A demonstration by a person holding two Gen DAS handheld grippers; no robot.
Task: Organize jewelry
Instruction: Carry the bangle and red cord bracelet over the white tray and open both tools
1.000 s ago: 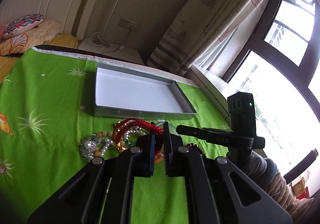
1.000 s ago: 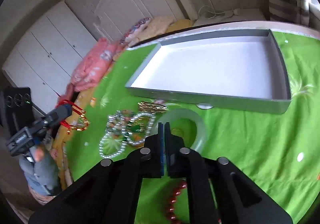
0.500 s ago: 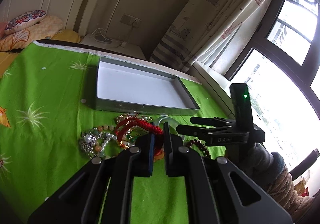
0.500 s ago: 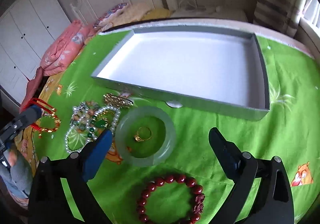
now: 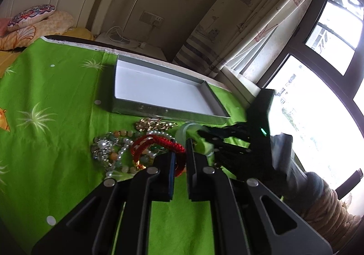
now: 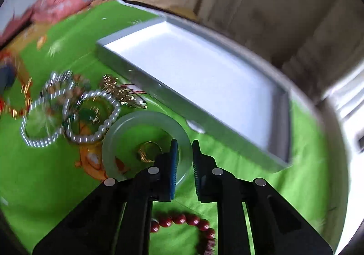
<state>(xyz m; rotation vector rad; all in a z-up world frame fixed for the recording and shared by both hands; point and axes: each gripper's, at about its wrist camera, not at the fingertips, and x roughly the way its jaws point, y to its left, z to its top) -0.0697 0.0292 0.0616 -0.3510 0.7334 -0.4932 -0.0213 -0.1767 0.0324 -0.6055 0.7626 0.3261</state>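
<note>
- Left wrist view: left hand-held gripper (image 5: 179, 149) pinching the red cord bracelet (image 5: 157, 141), loop hanging free of the pads above the heap; held clear, probably to keep the cord from snagging on the other pieces.
- Under that loop, a tangle of pearl and bead strands (image 5: 113, 150) on the green cloth (image 5: 56, 96), with a gold chain (image 5: 154, 124) just beside the near wall of the grey tray (image 5: 163, 114).
- Tray floor bare and white, nothing in it yet; set right behind the heap, so each piece needs only a short carry.
- To the right, blurred and dark, the right hand-held gripper (image 5: 213, 139) low at the jade bangle (image 5: 188, 130).
- Right wrist view: right hand-held gripper (image 6: 184, 152) just closing, pads now on either side of the bangle's wall (image 6: 113, 141), one inside the ring and one outside; clamped on the jade bangle by the look of it. Sensible grip for a smooth, rigid hoop that offers no other edge.
- Inside the bangle, lying loose on the cloth, a small gold ring (image 6: 147, 152); likely to stay behind if the bangle goes up.
- Nearest the camera, a red bead bracelet (image 6: 182, 221), untouched; pearl strands (image 6: 91, 118) touching the bangle's left side, so a straight lift looks safer than a drag.
</note>
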